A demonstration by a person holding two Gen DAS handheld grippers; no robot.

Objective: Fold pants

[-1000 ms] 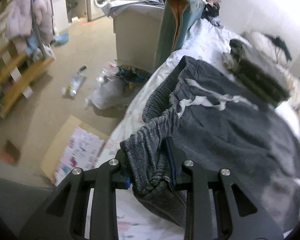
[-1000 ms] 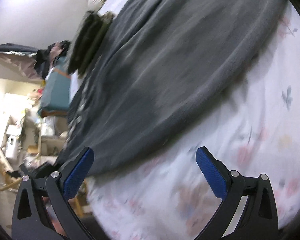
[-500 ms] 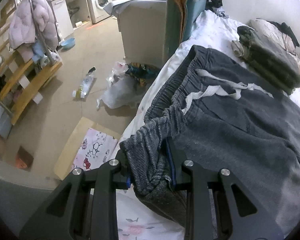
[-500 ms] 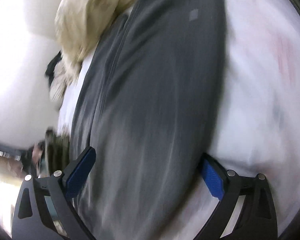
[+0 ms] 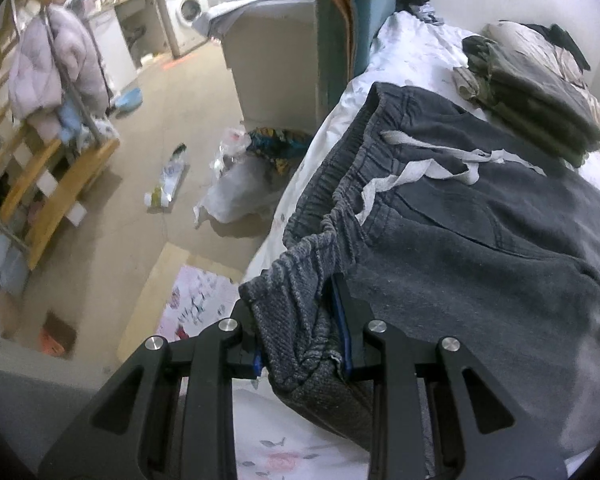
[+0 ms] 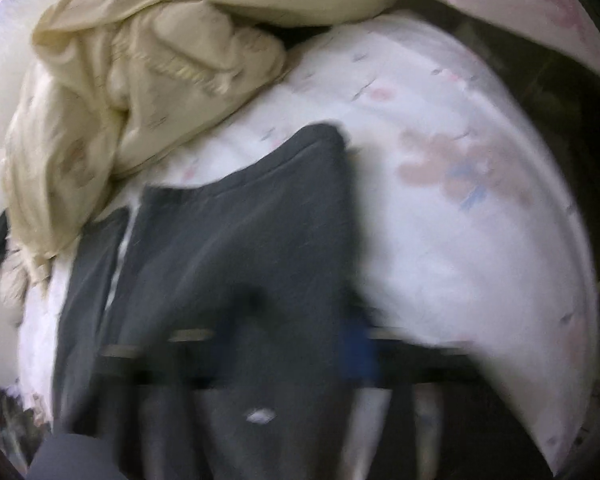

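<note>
the right gripper (image 6: 300, 360) has swung away from the middle of the dark grey knit drawstring pants (image 5: 480, 264) to their far leg end, and its jaws have just been closing from wide apart, though blur hides whether the cloth at 6 o'clock is pinched. the left gripper (image 5: 300, 336) stays clamped on the ribbed waistband corner. the pants lie flat on the white floral bedsheet (image 6: 460, 220), so both ends look ready to be brought together.

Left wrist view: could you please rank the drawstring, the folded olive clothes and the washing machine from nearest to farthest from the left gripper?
From the left gripper:
1. Drawstring, just ahead, on the pants' waistband.
2. Folded olive clothes, farther up the bed, right.
3. Washing machine, across the room, upper left.
</note>
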